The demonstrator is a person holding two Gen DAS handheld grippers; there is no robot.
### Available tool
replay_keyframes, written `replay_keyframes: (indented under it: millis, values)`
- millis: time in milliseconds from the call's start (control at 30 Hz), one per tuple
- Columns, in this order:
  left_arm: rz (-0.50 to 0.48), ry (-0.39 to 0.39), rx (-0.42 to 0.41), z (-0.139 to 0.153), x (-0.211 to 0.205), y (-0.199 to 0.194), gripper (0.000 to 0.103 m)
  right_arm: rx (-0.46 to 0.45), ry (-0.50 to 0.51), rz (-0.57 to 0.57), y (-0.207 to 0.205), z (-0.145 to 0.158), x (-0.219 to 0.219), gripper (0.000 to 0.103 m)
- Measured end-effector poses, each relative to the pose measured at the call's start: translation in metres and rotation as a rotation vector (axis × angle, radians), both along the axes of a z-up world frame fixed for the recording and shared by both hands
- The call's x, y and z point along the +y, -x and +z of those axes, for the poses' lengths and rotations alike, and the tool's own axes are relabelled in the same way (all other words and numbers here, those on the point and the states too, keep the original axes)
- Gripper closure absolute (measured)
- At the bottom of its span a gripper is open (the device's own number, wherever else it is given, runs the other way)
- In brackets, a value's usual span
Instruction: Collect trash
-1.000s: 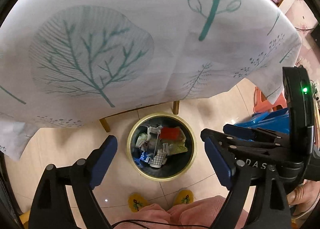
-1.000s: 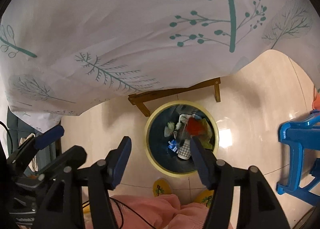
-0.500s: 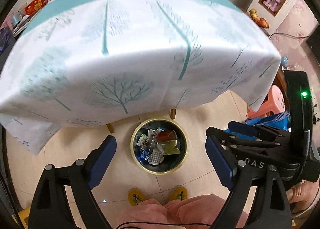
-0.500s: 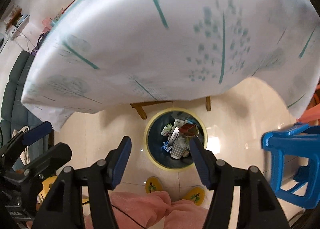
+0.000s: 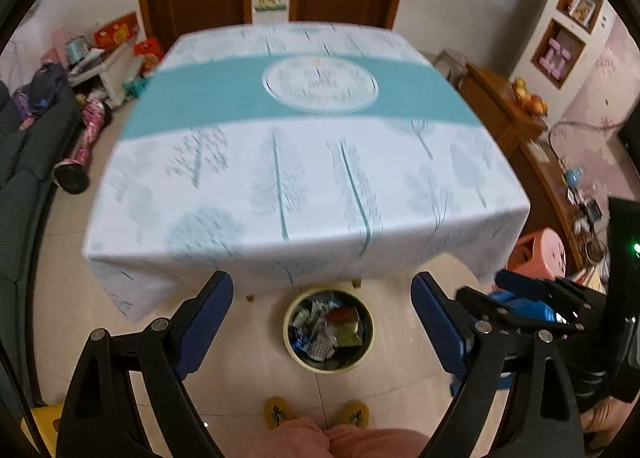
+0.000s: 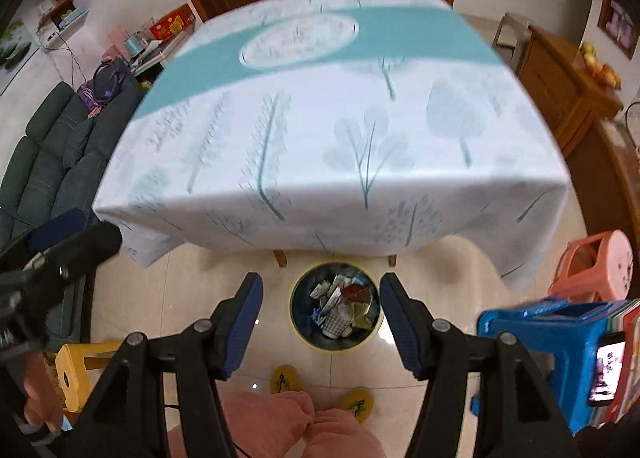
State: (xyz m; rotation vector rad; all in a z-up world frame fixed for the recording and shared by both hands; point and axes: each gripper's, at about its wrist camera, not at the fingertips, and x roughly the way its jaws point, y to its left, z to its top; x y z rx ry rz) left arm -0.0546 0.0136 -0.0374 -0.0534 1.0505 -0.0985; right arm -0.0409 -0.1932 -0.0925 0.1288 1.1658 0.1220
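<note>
I find my left gripper standing wide, its blue pads apart with nothing between them; through the gap I look down on the trash bin. My right gripper is likewise wide and empty, and frames the same bin from its own view. The bin is round, with a pale yellow rim and a dark inside, and it stands on the tiled floor just in front of the desk's near edge. Inside it I see crumpled trash: white and checked paper, a red piece, a yellow-green piece and some blue scraps, heaped together below the rim. The desk is covered by a white cloth printed with teal trees and crossed by a teal band with a round emblem; the cloth hangs over the near edge, and wooden legs show beneath it behind the bin. The cloth's surface is blurred in both views, so I cannot read finer detail there. Below the bin I see two yellow slippers on the floor and pink trouser legs of the person. In the right view a blue plastic stool stands to the right, a pink stool beyond it, a yellow stool at lower left, and a dark green sofa along the left side.
</note>
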Motion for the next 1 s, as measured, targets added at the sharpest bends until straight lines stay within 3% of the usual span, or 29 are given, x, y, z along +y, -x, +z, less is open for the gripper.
replay_keyframes:
  millis: [267,533,1000]
  values:
    - [0.061,-0.017,-0.086,0.064,-0.003,0.001,0.014,-0.126,0.002,-0.022,0.004,0.074,-0.006,0.042]
    - [0.093,-0.040,-0.140,0.102,-0.014,0.000,0.014,-0.263,-0.002,-0.091,0.002,0.131,-0.018,0.042]
    - [0.176,-0.081,-0.165,0.115,-0.012,0.001,0.014,-0.336,0.027,-0.065,0.004,0.159,-0.002,0.042]
